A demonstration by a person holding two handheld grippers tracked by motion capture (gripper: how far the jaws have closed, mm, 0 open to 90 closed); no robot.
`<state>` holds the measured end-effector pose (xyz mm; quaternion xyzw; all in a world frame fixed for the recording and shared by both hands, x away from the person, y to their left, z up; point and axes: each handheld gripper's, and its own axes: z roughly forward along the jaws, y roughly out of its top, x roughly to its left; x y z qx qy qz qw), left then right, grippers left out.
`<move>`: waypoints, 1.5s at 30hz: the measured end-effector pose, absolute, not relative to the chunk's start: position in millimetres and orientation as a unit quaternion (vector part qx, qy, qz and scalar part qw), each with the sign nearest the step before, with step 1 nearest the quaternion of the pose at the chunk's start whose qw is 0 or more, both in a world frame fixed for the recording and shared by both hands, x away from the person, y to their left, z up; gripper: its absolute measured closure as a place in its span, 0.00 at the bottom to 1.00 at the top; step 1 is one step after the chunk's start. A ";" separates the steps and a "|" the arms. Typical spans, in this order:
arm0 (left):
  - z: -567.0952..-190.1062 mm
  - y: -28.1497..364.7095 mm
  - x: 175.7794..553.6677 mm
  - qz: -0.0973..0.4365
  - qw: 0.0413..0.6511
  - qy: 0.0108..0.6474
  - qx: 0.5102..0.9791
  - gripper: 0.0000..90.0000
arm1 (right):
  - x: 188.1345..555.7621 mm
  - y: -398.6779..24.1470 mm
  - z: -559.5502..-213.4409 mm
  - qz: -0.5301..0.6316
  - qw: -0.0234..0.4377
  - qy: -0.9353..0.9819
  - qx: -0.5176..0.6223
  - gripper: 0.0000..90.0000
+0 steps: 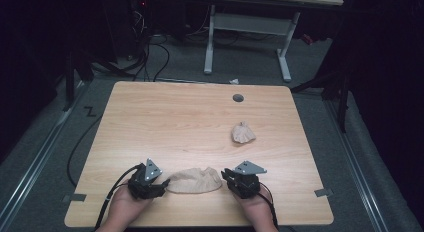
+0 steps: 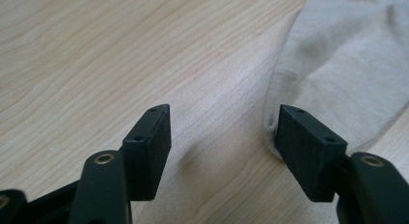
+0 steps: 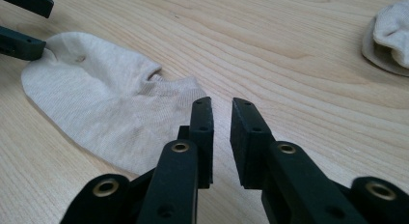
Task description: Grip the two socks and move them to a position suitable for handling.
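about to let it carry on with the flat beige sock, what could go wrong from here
The right gripper has its jaws barely parted, beside the flat beige ankle sock with no cloth between them; closing here would likely pinch nothing. The left gripper is open, one pad at the sock's edge, so it may catch only the outermost cloth and slip. A one-sided pull could drag the sock across the pale wooden table.

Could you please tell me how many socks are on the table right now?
2. One beige sock lies flat at the near edge between the two tools. A second, bunched-up sock sits farther back, right of centre. None looks hidden.
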<state>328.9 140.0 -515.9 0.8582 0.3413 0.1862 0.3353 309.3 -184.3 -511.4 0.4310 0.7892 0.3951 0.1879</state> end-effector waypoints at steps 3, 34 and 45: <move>-514.7 139.5 327.6 0.174 0.356 0.331 0.856 0.53 | 309.3 -179.2 -511.5 0.406 0.172 0.791 0.425 0.81; -504.0 177.3 333.0 0.171 0.384 0.363 0.832 0.45 | 339.1 -192.2 -504.7 0.361 0.202 0.785 0.461 0.63; -503.2 196.2 341.7 0.158 0.402 0.390 0.814 0.42 | 380.7 -205.2 -495.7 0.337 0.244 0.767 0.488 0.57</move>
